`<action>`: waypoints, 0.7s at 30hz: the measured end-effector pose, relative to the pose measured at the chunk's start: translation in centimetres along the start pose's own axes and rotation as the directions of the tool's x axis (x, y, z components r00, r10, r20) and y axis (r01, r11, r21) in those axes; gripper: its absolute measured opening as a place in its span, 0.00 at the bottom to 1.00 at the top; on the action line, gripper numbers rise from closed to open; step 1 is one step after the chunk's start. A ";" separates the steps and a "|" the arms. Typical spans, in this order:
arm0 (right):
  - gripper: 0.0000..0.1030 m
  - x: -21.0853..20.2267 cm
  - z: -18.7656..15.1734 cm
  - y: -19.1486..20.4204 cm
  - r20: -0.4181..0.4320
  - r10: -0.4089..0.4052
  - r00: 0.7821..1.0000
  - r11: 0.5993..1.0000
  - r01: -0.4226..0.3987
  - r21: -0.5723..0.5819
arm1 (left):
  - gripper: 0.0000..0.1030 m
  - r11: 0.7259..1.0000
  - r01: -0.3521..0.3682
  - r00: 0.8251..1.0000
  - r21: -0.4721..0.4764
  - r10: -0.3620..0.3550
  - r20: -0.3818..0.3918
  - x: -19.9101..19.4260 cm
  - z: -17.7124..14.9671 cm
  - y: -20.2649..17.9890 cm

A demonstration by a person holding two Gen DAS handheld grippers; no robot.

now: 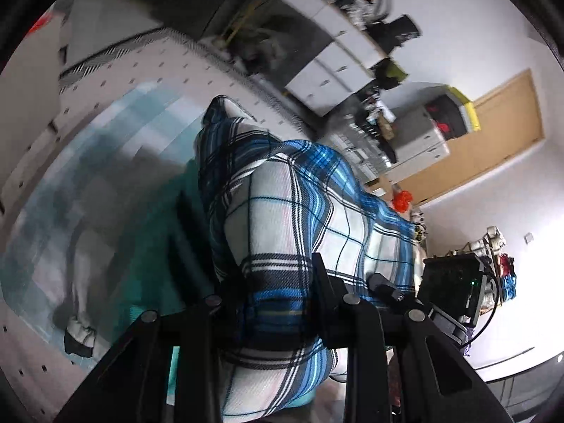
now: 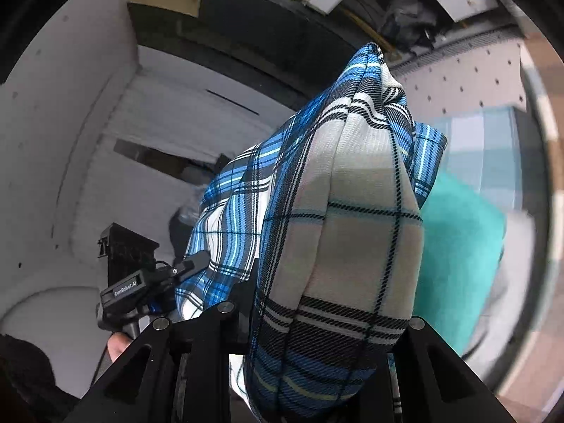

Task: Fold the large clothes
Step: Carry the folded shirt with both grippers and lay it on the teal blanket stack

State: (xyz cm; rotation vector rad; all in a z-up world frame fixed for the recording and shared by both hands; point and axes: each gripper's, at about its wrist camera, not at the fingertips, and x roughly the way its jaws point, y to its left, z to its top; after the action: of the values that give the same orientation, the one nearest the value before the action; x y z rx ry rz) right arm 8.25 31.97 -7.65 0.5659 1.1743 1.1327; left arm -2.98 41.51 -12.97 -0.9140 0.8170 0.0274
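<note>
A blue, white and black plaid garment [image 1: 282, 204] is lifted off the surface and bunched over both grippers. In the left wrist view my left gripper [image 1: 278, 282] is shut on a fold of it, and cloth hides most of the fingers. My right gripper [image 1: 447, 282] shows at the right edge of the cloth. In the right wrist view the plaid garment [image 2: 352, 211] fills the middle, with my right gripper [image 2: 317, 324] shut on it. My left gripper [image 2: 130, 285] holds the far side of the same cloth.
A teal cloth [image 2: 458, 246] lies below on a pale blue checked sheet [image 1: 105, 162] over a white dotted surface [image 1: 158, 63]. White drawer units [image 1: 331, 70] and a wooden door [image 1: 493, 141] stand beyond. A hand [image 2: 118, 347] grips the left tool.
</note>
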 end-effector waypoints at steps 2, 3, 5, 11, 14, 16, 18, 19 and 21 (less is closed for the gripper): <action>0.24 1.3 -0.8 -1.3 -0.012 -0.005 1.000 1.000 0.005 0.016 | 0.23 0.999 0.011 1.000 -0.034 -0.011 -0.012 1.3 -0.3 2.1; 0.24 1.8 -1.1 -1.6 -0.017 -0.004 1.000 1.000 0.005 0.014 | 0.24 0.998 0.027 1.000 -0.056 -0.027 -0.013 1.9 -0.5 3.0; 0.25 2.2 -1.7 -2.6 -0.046 -0.002 0.999 1.000 0.003 0.014 | 0.26 0.997 0.042 0.999 -0.067 -0.043 -0.012 2.7 -0.6 3.7; 0.29 2.6 -1.5 -7.0 -0.077 0.143 0.987 0.975 -0.127 0.185 | 0.42 0.987 0.105 0.994 -0.118 -0.109 -0.025 5.1 -0.5 5.5; 0.35 1.8 -1.3 -8.0 -0.080 0.166 0.983 0.968 -0.147 0.205 | 0.44 0.980 0.149 0.987 -0.135 -0.155 -0.037 5.2 0.0 5.7; 0.48 0.8 -1.2 -7.7 -0.080 0.116 0.990 0.979 -0.100 0.178 | 0.44 0.988 0.112 0.993 -0.102 -0.116 -0.036 3.5 0.4 5.2; 0.63 -0.8 -1.3 -7.3 -0.077 0.062 0.995 0.990 -0.051 0.134 | 0.45 0.997 0.040 0.999 -0.061 -0.040 -0.007 1.7 0.8 4.3; 0.66 -1.7 -1.2 -6.9 -0.071 0.022 0.997 0.995 -0.015 0.095 | 0.45 0.999 0.021 1.000 -0.040 -0.021 0.004 1.0 1.0 3.5; 0.66 -3.3 -0.8 -6.0 -0.046 -0.048 0.998 0.999 0.049 0.021 | 0.50 0.999 0.006 1.000 -0.035 -0.006 0.016 0.2 1.1 3.0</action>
State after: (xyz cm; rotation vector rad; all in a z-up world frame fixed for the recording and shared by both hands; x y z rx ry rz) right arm 10.00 26.56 -11.57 0.5277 1.2353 1.0973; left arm -3.17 44.14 -14.83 -0.9479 0.8015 0.0437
